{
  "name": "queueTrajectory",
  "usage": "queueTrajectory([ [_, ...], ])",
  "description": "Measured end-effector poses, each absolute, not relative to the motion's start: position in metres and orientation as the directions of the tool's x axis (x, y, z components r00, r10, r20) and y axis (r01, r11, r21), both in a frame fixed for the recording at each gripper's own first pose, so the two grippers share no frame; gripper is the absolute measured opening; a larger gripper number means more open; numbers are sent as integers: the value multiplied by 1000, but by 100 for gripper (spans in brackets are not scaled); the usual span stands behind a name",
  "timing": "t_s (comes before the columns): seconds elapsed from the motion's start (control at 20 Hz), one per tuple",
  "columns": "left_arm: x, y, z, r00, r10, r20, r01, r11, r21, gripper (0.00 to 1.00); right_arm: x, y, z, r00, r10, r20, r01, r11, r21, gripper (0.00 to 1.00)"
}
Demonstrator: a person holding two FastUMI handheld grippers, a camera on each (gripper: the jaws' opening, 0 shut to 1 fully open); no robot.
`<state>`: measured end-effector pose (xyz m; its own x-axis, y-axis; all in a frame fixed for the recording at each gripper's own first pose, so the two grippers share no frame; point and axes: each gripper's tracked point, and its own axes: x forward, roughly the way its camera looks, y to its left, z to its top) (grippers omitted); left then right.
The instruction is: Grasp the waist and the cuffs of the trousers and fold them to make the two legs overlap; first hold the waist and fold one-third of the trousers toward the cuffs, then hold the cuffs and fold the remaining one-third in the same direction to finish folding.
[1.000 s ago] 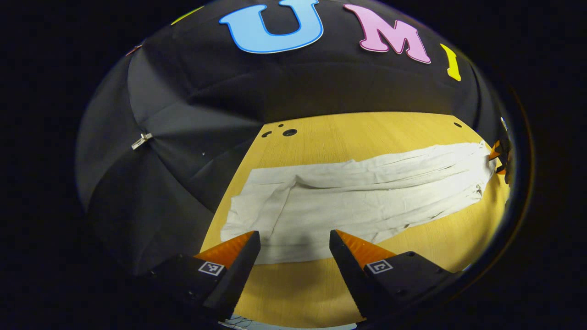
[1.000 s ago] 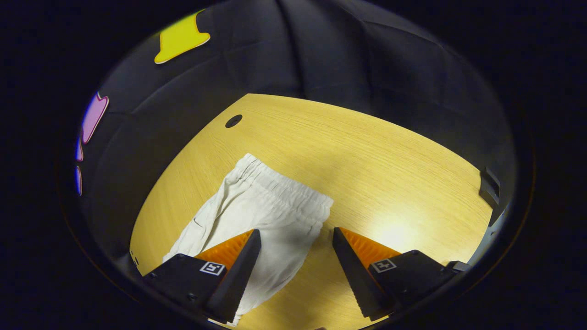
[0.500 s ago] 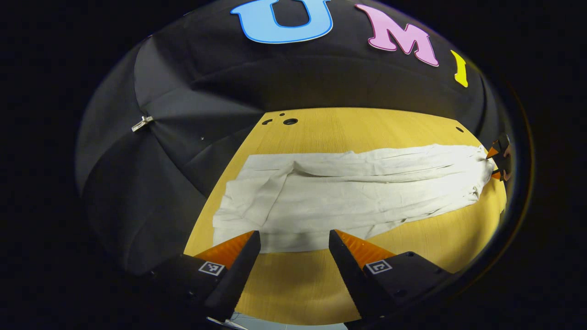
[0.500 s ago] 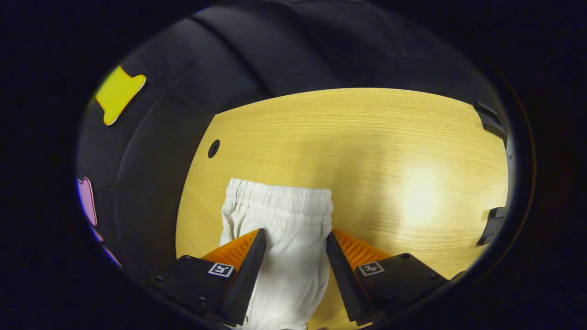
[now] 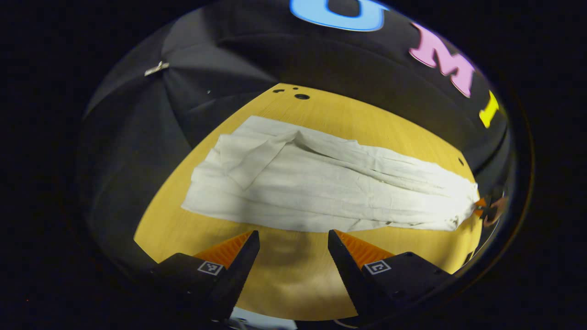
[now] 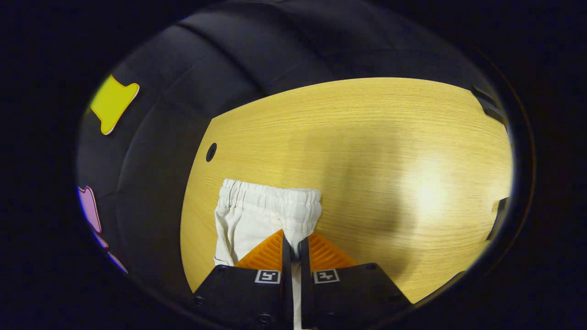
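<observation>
Across the wooden worktop (image 5: 321, 114) we see the white trousers (image 5: 321, 183) lying flat and stretched out lengthwise, wrinkled along the legs, with one cuff corner turned over on itself at the end nearest the small holes (image 5: 301, 96) in the worktop. Our left tongs (image 5: 293, 238) hover just short of the trousers' near long edge, fingers spread wide with bare wood and their own shadow between them, touching no cloth. At the far end of the trousers from those holes, in the left gripper view, we make out the right tongs (image 5: 481, 208) right at the waist. From the right gripper view, the gathered elastic waist (image 6: 270, 201) lies on the worktop (image 6: 367, 137) just ahead of our right tongs (image 6: 292, 243), whose fingers are pressed nearly together with a strip of white cloth pinched between them, just behind the waistband. Beyond the waist the worktop is lit by a bright patch, and one small hole (image 6: 211, 151) sits near the worktop's edge beside the trousers (image 6: 238, 229).
</observation>
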<state>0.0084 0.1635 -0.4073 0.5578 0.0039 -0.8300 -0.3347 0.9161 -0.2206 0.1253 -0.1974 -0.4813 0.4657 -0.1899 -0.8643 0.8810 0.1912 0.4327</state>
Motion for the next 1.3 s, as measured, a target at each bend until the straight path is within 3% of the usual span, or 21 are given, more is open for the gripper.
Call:
queueTrajectory([
  [0.25, 12, 164, -416, 551, -75, -831, -558, 708, -433, 93, 125, -198, -481, 468, -184, -864, 880, 190, 436, 11],
  [0.45, 24, 190, -422, 537, -29, -843, -680, 576, -453, 90, 125, -199, -481, 466, -187, -865, 881, 186, 434, 11],
  [0.8, 87, 220, -436, 486, 19, -874, -780, 460, -424, 85, 125, -199, -481, 469, -173, -866, 879, 184, 440, 11],
  [0.85, 91, 226, -442, 454, 34, -890, -804, 446, -393, 78, 125, -199, -481, 469, -171, -866, 879, 181, 440, 11],
  [1.0, 95, 235, -445, 422, 60, -905, -836, 411, -363, 24, 125, -199, -480, 468, -173, -866, 880, 184, 439, 11],
  [1.05, 98, 237, -443, 440, 70, -895, -838, 389, -382, 21, 126, -199, -480, 472, -171, -865, 877, 189, 441, 11],
  [1.1, 100, 235, -443, 446, 74, -892, -840, 379, -388, 10, 126, -199, -480, 476, -170, -863, 874, 196, 444, 11],
  [1.3, 102, 232, -442, 486, 62, -872, -817, 385, -429, 6, 126, -200, -475, 536, -183, -824, 840, 210, 500, 11],
])
